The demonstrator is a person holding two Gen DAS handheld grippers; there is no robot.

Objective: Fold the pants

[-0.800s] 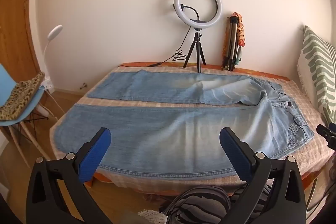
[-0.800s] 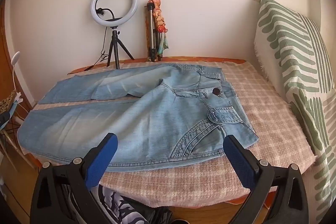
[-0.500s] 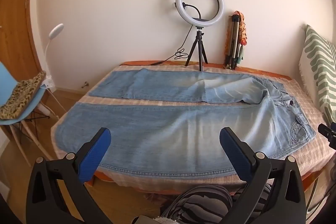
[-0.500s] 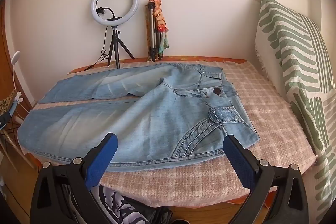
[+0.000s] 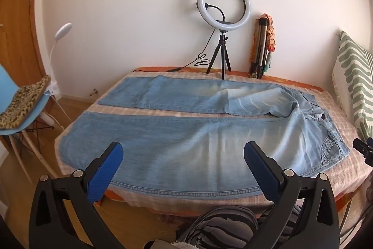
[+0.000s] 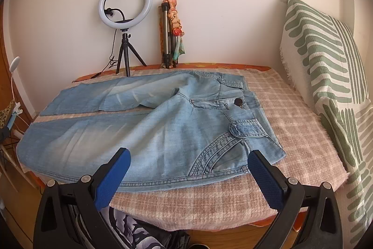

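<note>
Table (image 5: pixel 349 169) with pink-checked cover (image 6: pixel 291 123) carries the whole workpiece; far edge runs along the wall, near edge faces both grippers, bare cover strip along the near edge and a wider bare band on the right beside the green-striped cushion (image 6: pixel 326 57). Pale denim pants (image 5: pixel 186 144) lie flat and unfolded, legs side by side running left, waistband to the right; a narrow gap of cover shows between the two legs. Near leg's hem reaches the table's left edge. Far edge holds a ring light (image 5: pixel 223 6) on a small tripod and a folded tripod (image 5: pixel 261 46) leaning on the wall, both just beyond the far leg. Left of the table: blue chair (image 5: pixel 21 123), well apart. Left gripper (image 5: pixel 183 169): jaws spread wide, nothing between the pads, touching nothing; it hangs above the table's near edge in front of the near leg's mid-length. Right gripper (image 6: pixel 187 173): jaws likewise fully apart, empty, no contact; it hangs off the near edge in front of the hip pocket (image 6: pixel 223 155), right pad toward the waistband corner. Dark button (image 6: pixel 238 102) sits on the waistband, farther in
</note>
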